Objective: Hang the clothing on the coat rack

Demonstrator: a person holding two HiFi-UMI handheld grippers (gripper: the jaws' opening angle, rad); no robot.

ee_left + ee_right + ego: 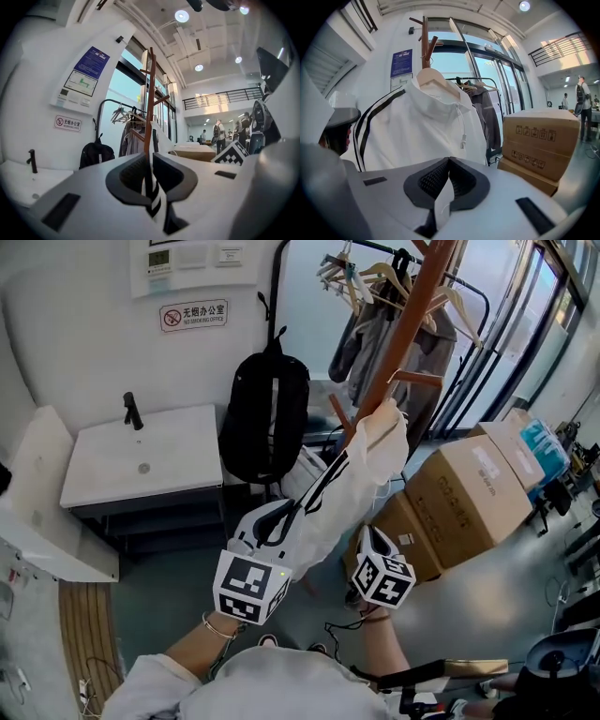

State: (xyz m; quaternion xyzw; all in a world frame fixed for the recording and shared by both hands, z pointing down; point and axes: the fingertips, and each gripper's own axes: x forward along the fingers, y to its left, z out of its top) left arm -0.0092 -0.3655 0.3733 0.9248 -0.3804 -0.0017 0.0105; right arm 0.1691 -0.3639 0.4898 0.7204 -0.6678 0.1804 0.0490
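A white hooded jacket [361, 470] with black sleeve stripes hangs stretched at a slant, its collar up against the pole of a wooden coat rack [412, 310]. In the right gripper view a wooden hanger [436, 77] sits inside the collar. Whether its hook is over a peg cannot be told.

The left gripper [279, 518] is pinched onto a striped fold of fabric low on the jacket. The right gripper [371, 542] is pinched onto a plain white fold beside it.

The jacket looks light, soft and limp, likely to sag wherever it is not held and to slide off the hanger if tipped. The hanger's stiff shoulder or neck seems the surest place to take hold for lifting it to a peg.
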